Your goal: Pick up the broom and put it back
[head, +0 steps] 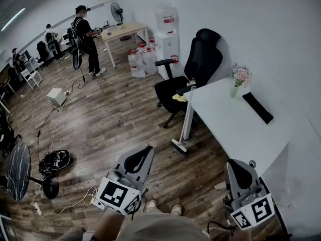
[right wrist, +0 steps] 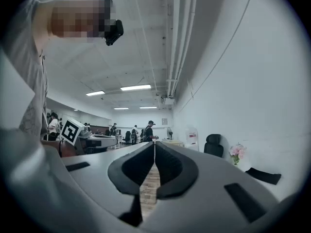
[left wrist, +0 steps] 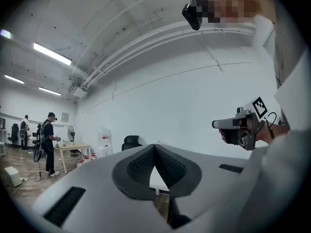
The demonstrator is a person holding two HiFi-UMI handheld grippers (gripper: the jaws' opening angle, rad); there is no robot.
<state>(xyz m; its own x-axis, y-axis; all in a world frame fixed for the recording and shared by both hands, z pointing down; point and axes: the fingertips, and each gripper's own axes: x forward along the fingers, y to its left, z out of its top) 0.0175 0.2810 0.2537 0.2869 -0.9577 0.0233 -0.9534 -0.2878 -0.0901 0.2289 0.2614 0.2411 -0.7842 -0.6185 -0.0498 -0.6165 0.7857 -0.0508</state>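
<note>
My left tongs [head: 144, 153] and right tongs [head: 236, 168] are closed, empty; the floor cable [head: 90, 194] at eight o'clock could trip me.

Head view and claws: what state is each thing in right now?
Left claw: shut, empty.
Right claw: shut, empty.
Vase: upright on desk, flowers in it.
Chair: upright, yellow item on seat.
Dispenser: bottle mounted on top.
Fan: upright on far table.
</note>
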